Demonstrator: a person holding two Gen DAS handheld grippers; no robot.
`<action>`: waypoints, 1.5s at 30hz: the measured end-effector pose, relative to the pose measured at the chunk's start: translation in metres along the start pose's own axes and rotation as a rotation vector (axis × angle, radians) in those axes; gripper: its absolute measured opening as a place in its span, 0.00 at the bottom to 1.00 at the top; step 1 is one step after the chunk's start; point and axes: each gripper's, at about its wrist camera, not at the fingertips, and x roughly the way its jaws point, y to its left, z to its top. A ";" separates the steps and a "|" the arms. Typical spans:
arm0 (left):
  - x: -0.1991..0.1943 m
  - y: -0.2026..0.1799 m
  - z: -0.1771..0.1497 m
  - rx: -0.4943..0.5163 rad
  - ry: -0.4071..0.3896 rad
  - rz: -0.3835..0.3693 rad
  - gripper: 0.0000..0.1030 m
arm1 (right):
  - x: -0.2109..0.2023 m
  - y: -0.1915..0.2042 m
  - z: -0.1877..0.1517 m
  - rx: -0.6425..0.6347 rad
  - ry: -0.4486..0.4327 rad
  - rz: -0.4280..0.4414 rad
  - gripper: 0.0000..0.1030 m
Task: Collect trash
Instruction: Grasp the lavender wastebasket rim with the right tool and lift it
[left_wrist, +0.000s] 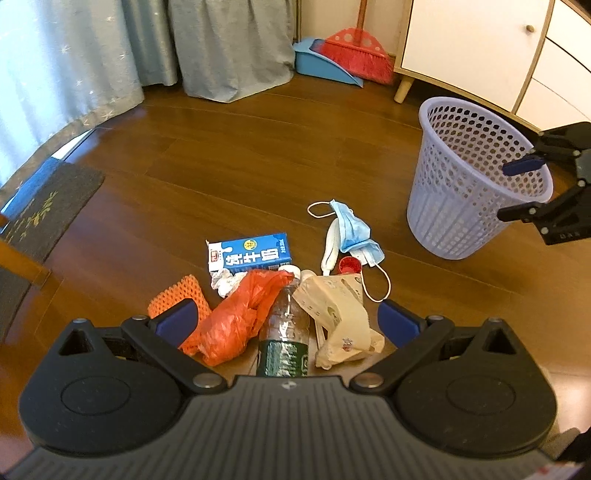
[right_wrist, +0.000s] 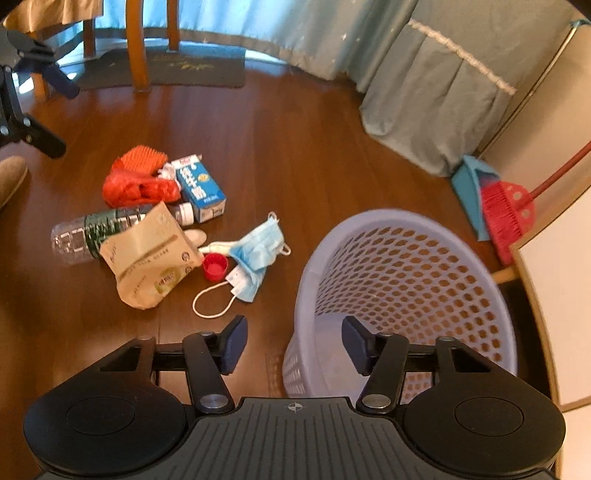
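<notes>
A pile of trash lies on the wooden floor: a blue milk carton (left_wrist: 249, 254), a blue face mask (left_wrist: 354, 229), a red bottle cap (left_wrist: 349, 264), an orange plastic bag (left_wrist: 236, 321), a clear plastic bottle (left_wrist: 284, 332), a beige paper bag (left_wrist: 340, 321) and orange mesh (left_wrist: 181, 295). My left gripper (left_wrist: 288, 317) is open just above the bag, bottle and paper bag, holding nothing. To the right stands an empty lavender basket (left_wrist: 476, 177). My right gripper (right_wrist: 295, 343) is open and empty over the near rim of the basket (right_wrist: 406, 221). The pile, with the paper bag (right_wrist: 147, 254), lies to its left.
A red broom (left_wrist: 354, 48) and a blue dustpan (left_wrist: 321, 62) lean in the far corner beside a white cabinet (left_wrist: 469, 40). Curtains (left_wrist: 229, 48) hang along the back. A dark mat (left_wrist: 48, 210) and wooden chair legs (right_wrist: 136, 48) stand left of the pile.
</notes>
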 end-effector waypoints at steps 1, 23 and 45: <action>0.003 0.001 0.001 0.005 0.000 -0.004 0.99 | 0.006 -0.001 -0.001 -0.010 -0.002 0.004 0.48; 0.038 0.003 0.007 0.156 -0.073 -0.171 0.99 | 0.052 -0.006 -0.019 0.022 -0.058 -0.058 0.06; 0.076 0.014 -0.032 0.164 -0.053 -0.268 0.96 | 0.097 0.072 -0.027 -0.385 0.075 -0.390 0.05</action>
